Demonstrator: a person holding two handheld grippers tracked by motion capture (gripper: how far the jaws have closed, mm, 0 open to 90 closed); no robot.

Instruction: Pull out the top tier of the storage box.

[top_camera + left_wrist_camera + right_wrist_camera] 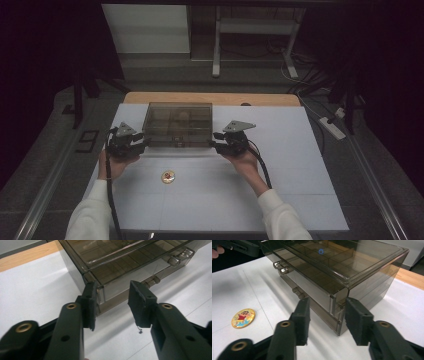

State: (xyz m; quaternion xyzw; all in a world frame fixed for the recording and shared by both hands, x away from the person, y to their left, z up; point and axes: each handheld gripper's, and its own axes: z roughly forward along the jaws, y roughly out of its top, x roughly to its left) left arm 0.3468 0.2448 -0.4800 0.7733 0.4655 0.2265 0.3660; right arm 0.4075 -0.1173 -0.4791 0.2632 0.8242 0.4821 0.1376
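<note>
At frame centre, both grippers' wide jaws are straddling the smoky transparent plastic drawer box [178, 124], likely slipping on corners.

The room is dim, with a grey floor [165, 70]. A white-legged desk [217, 45] stands beyond the worktop [300, 165]. Cables [300, 75] trail nearby.

Dim high view, dark surroundings; gripper views brighter (near jaws blurred).
</note>
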